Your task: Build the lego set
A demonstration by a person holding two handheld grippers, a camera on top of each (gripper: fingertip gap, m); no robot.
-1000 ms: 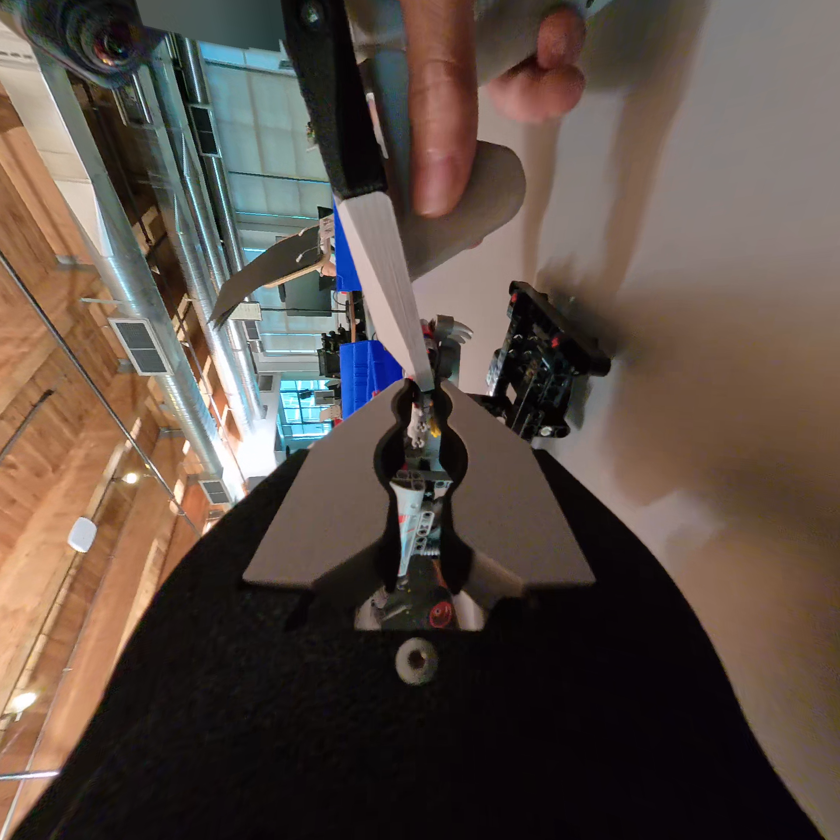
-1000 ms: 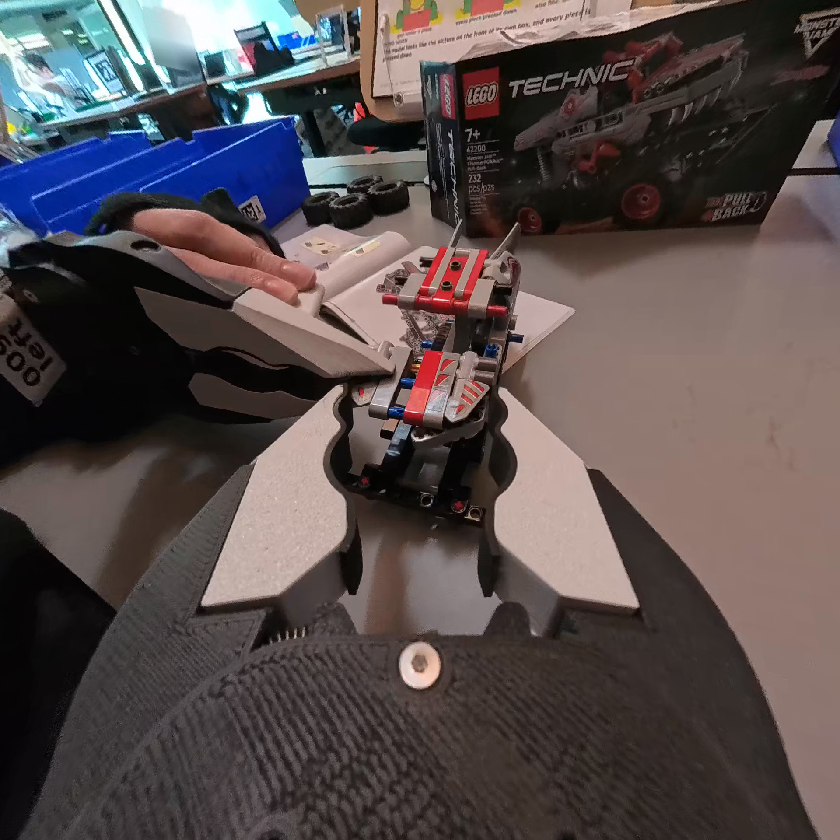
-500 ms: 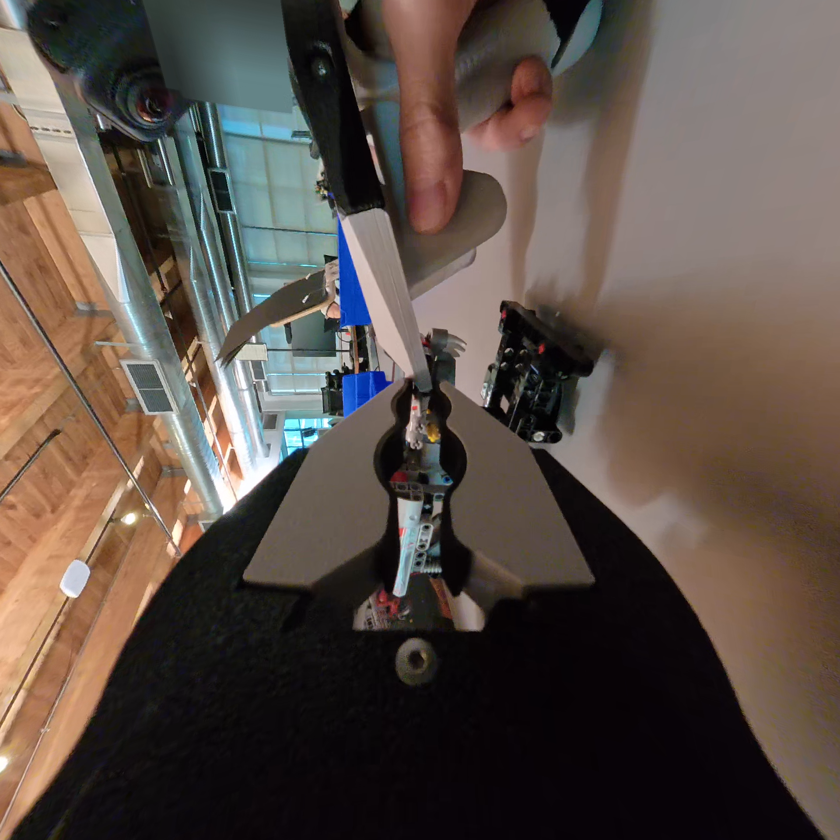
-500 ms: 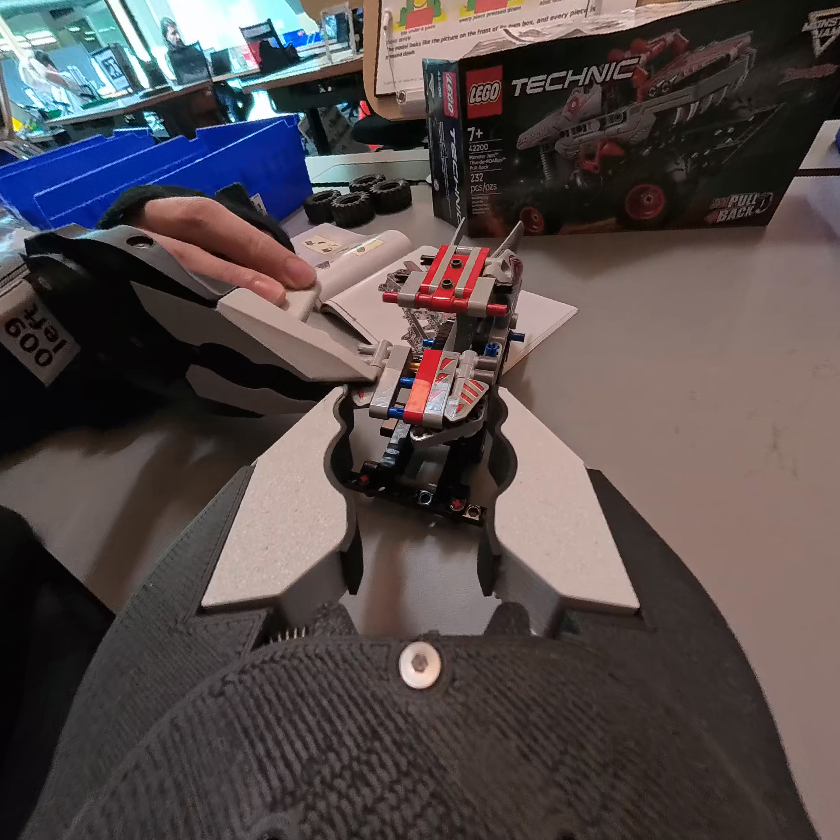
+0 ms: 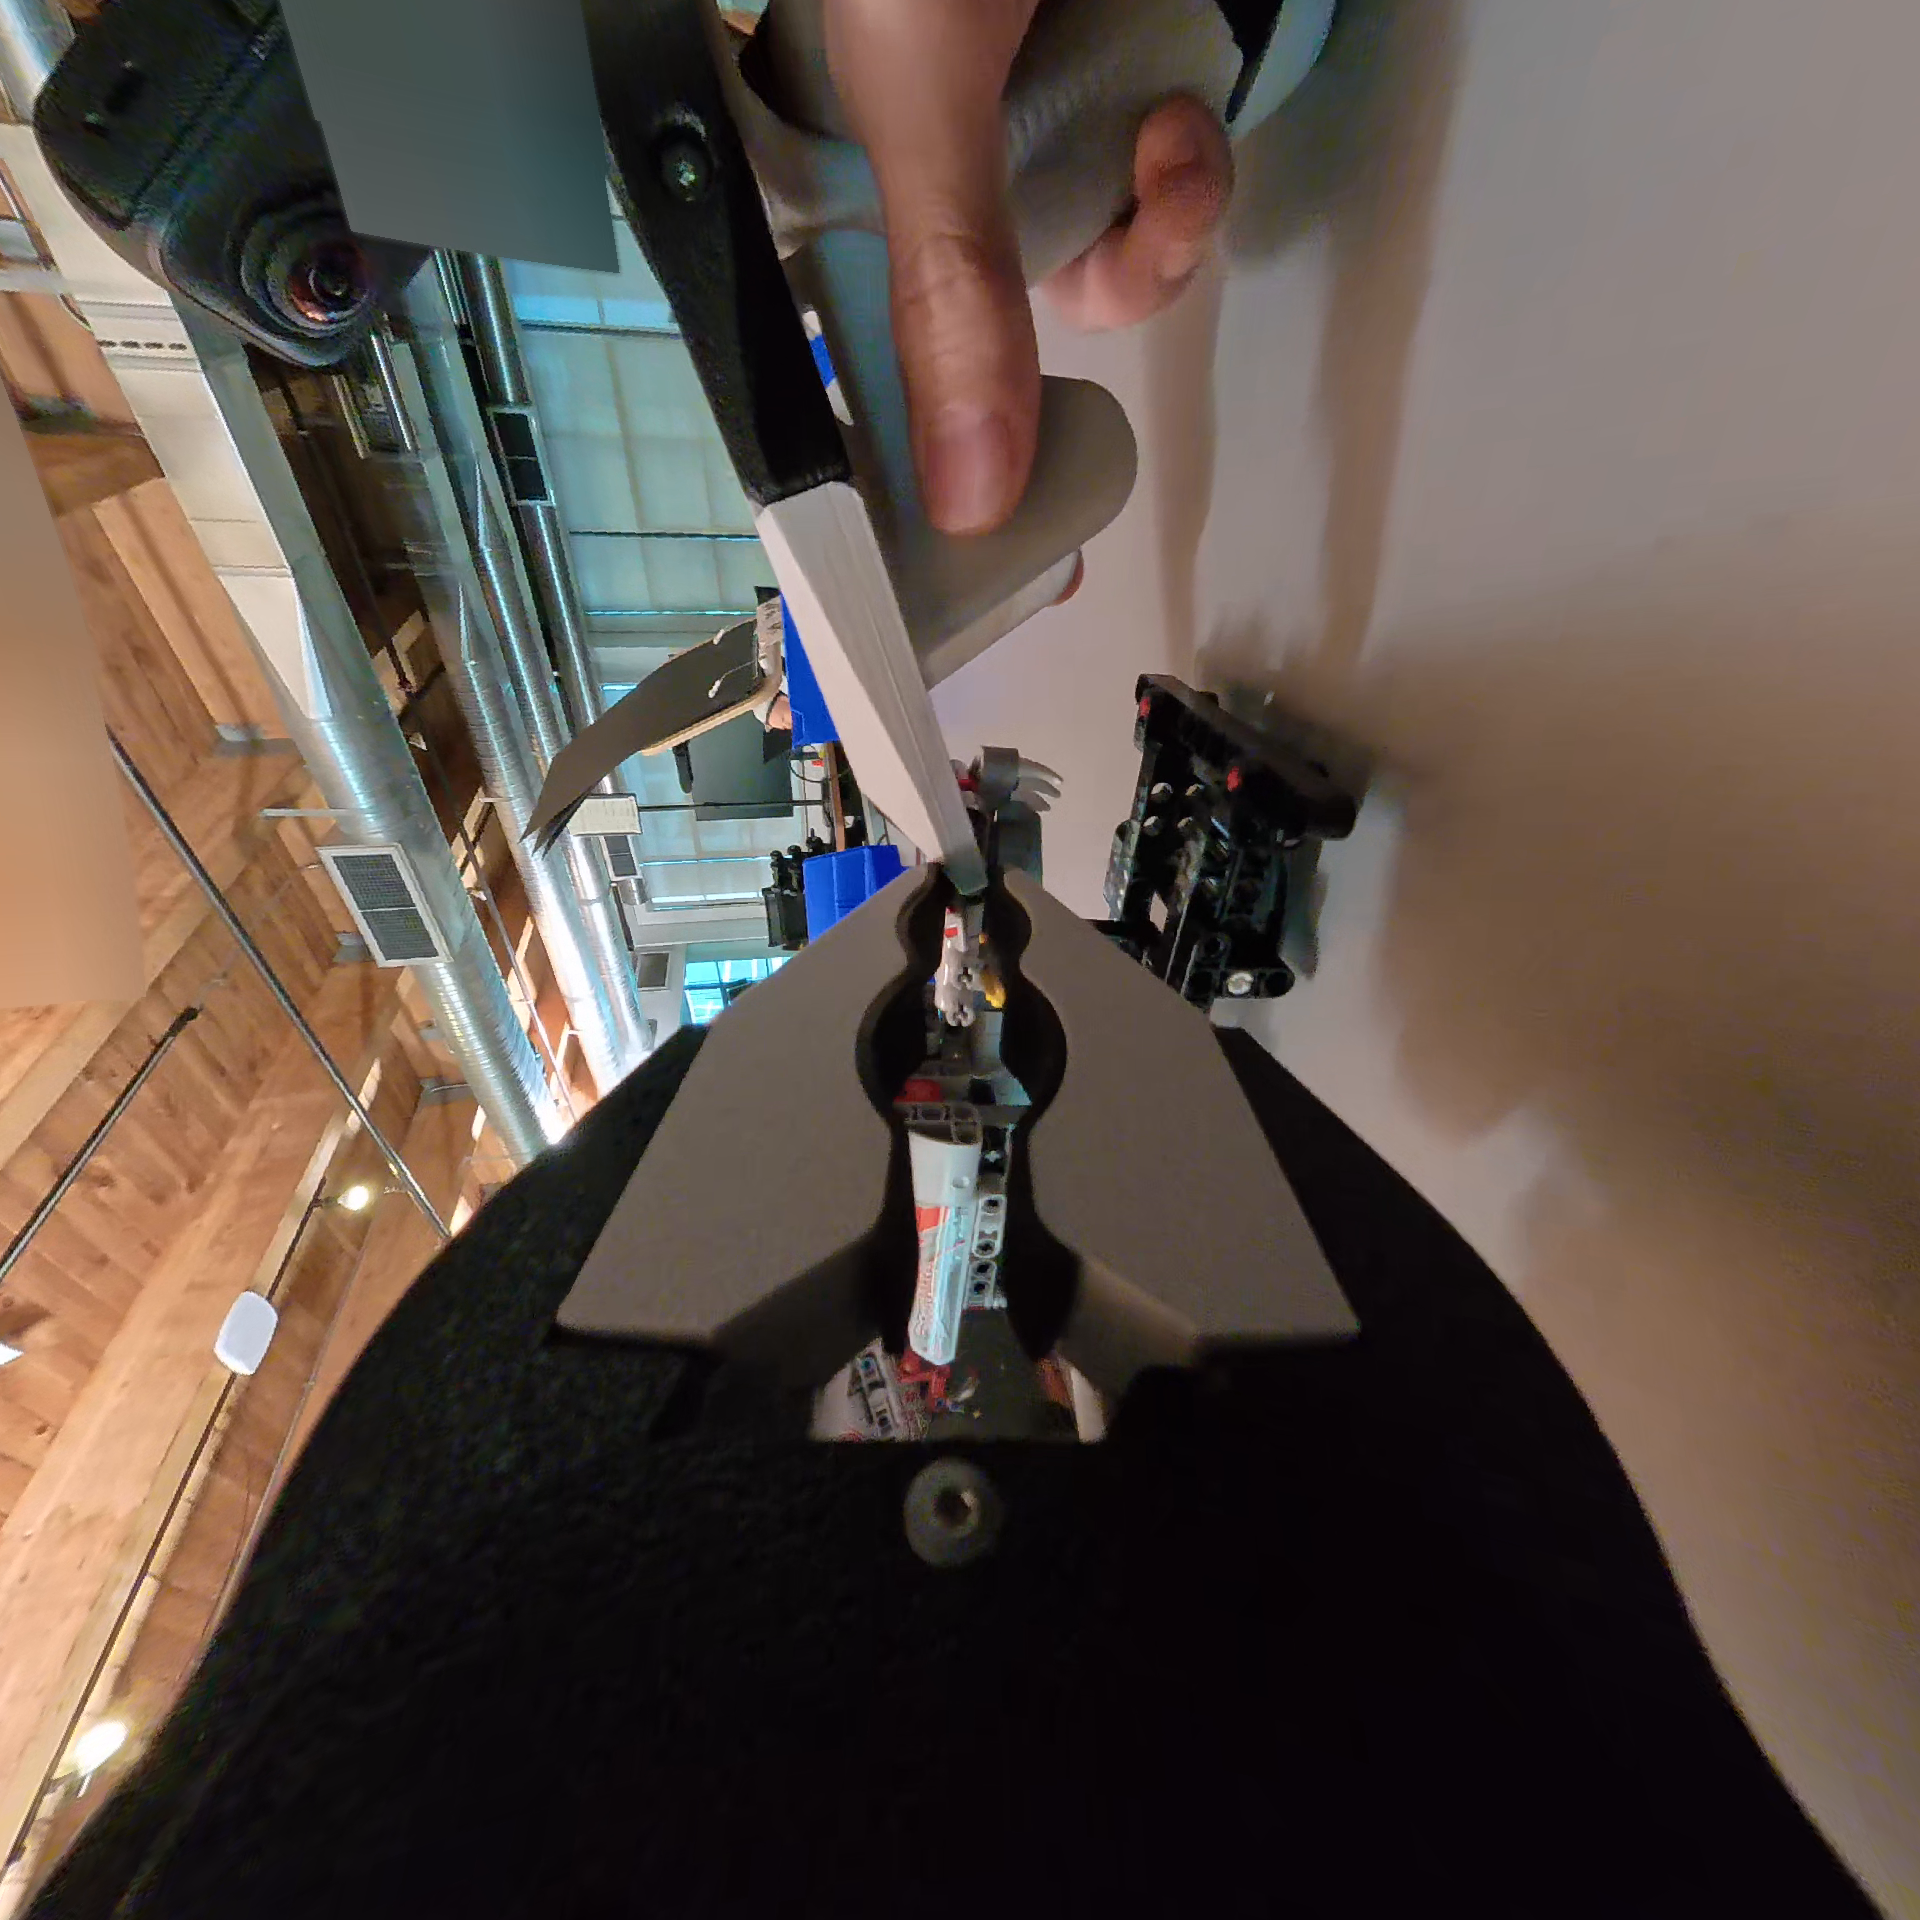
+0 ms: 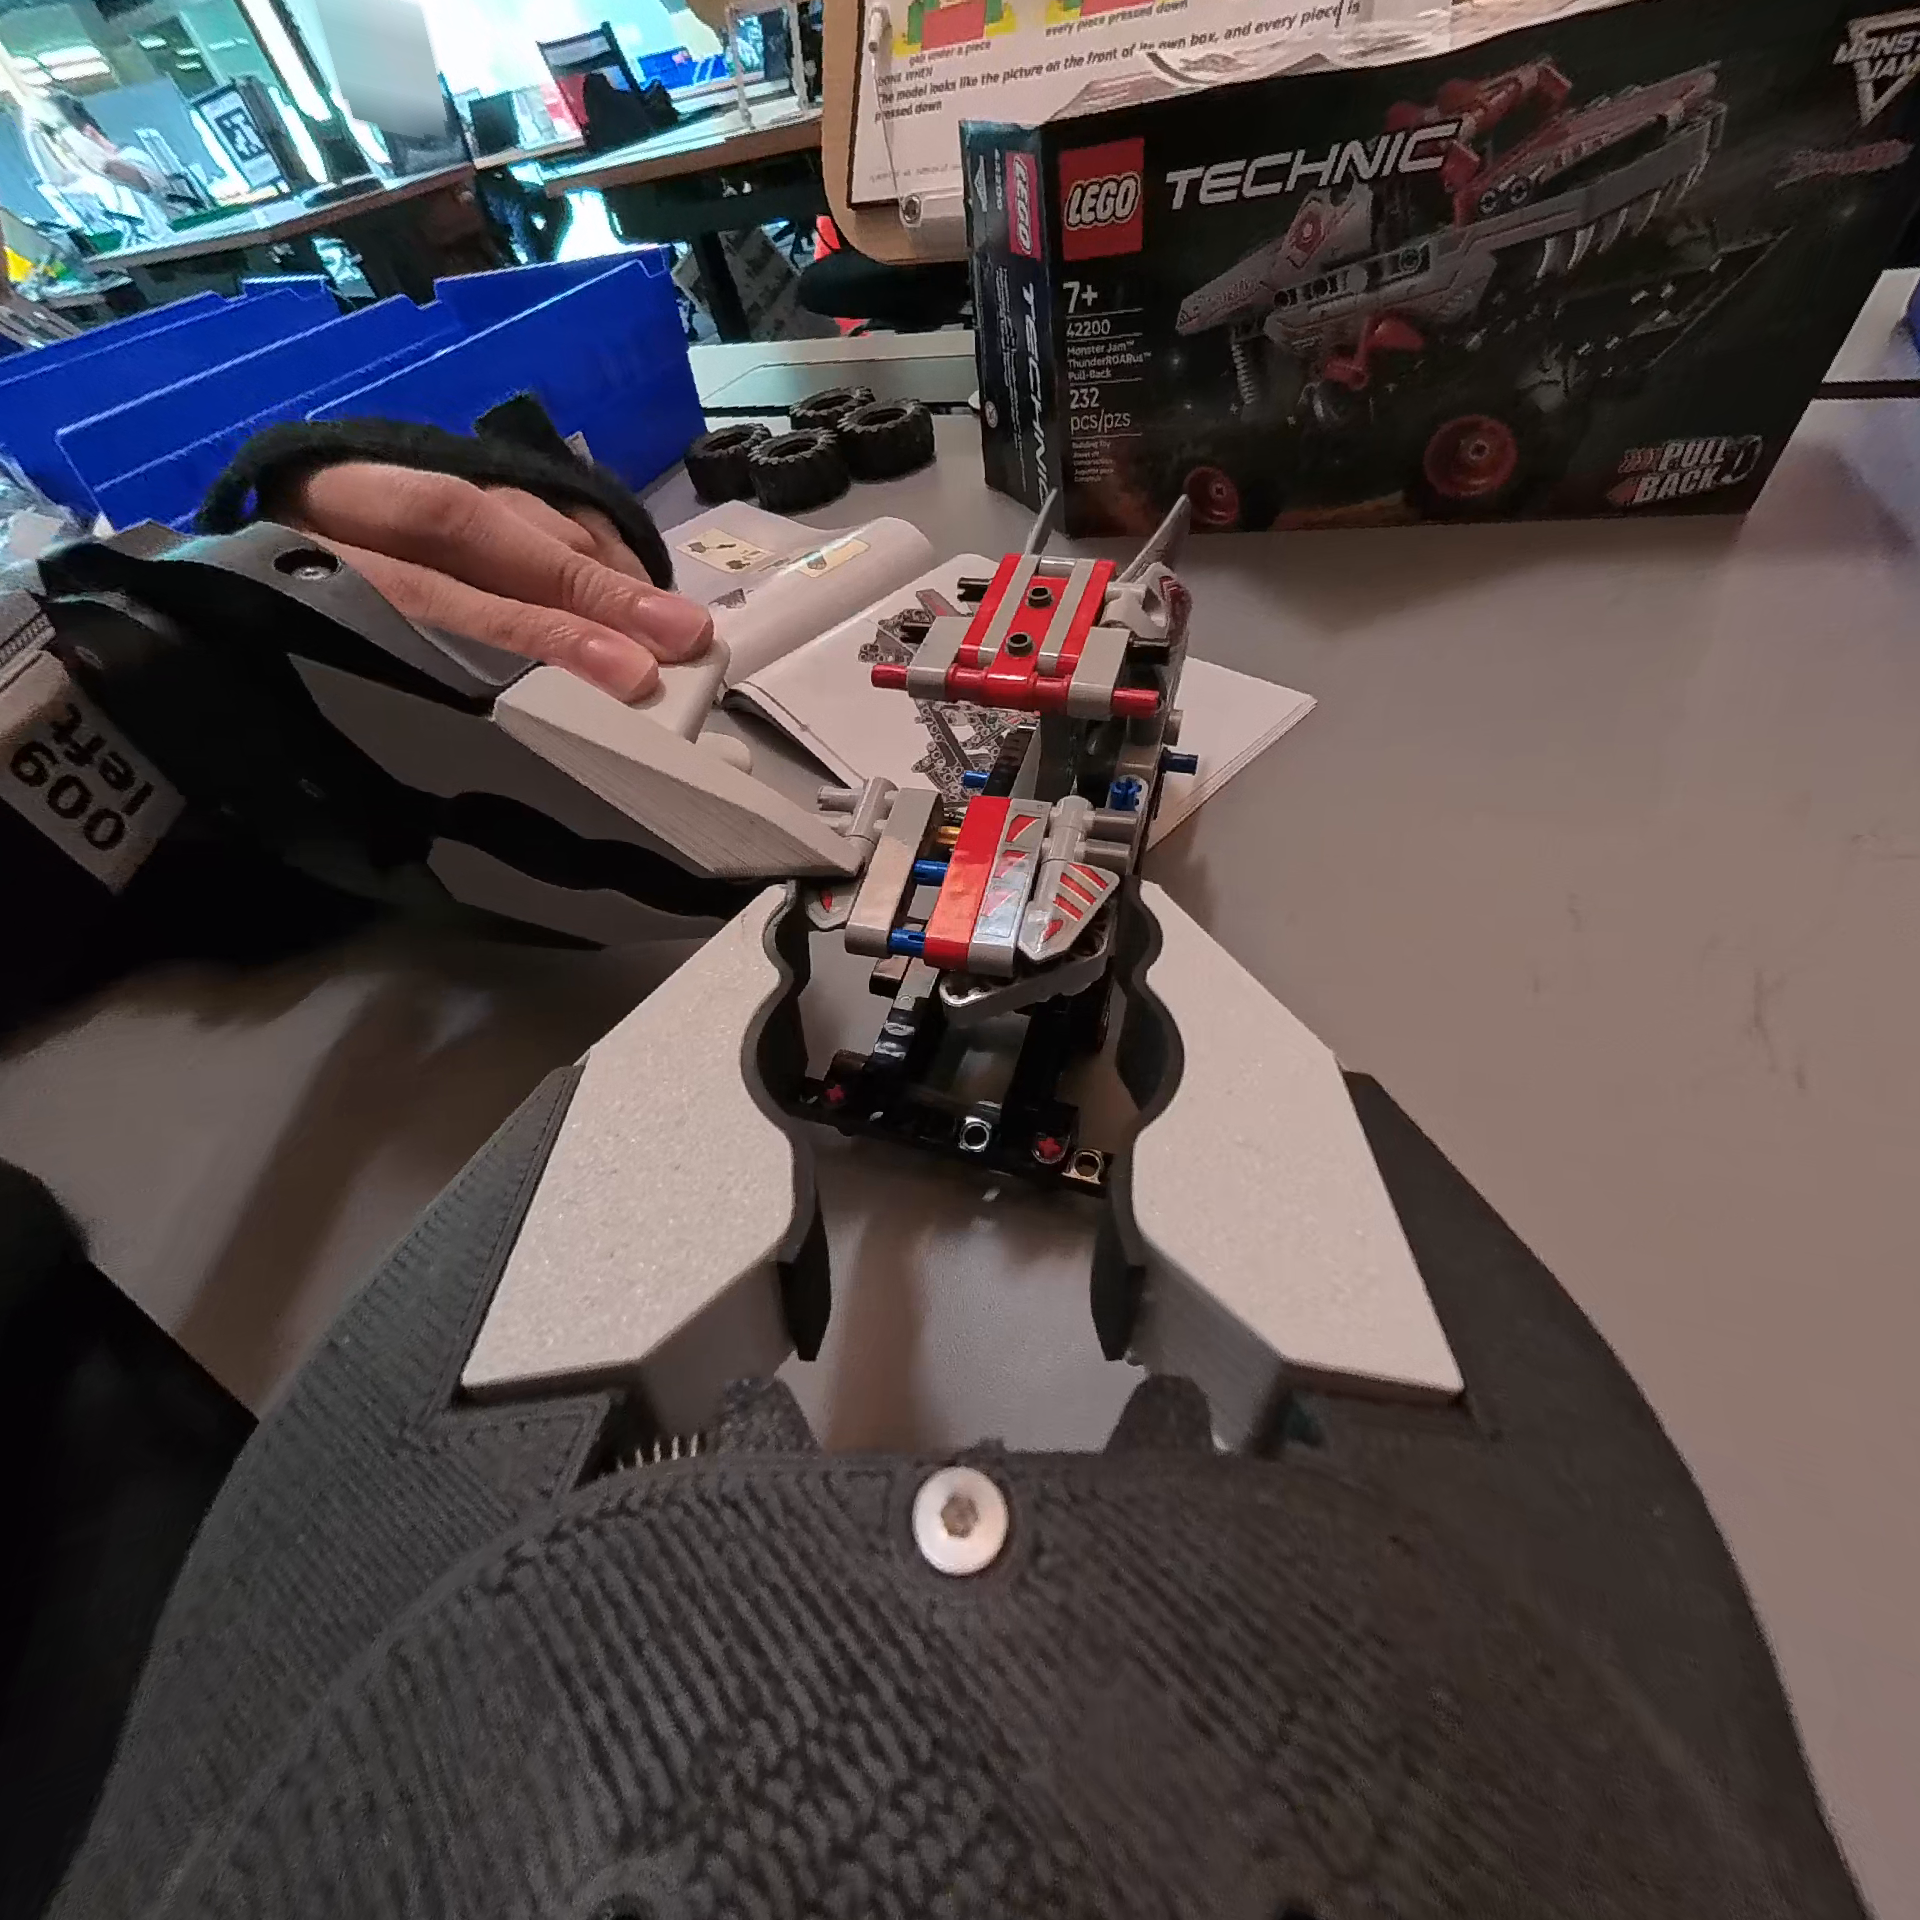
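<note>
A half-built lego truck (image 6: 997, 894), grey and red on a black chassis, stands on the grey table (image 6: 1558, 935). My right gripper (image 6: 964, 914) has one finger on each side of the truck's body and looks shut on it. My left gripper (image 6: 831, 873) comes in from the left with its tip against the truck's left side. In the left wrist view, my left gripper (image 5: 968, 888) is shut on a grey panel piece (image 5: 940, 1247) with a red sticker. The truck's black chassis (image 5: 1216, 842) shows beyond it, with a finger of the right gripper (image 5: 873, 665) reaching down to my fingertips.
The lego set box (image 6: 1455, 291) stands at the back right. An open instruction booklet (image 6: 831, 623) lies behind the truck. Several black tyres (image 6: 821, 447) sit at the back by blue bins (image 6: 364, 364). A hand rests on the left gripper. Both grippers' tips are close together, under 4 cm apart.
Little has moved. The left gripper has tilted slightly while its tip stays at the truck's left side. The right gripper stays around the truck.
</note>
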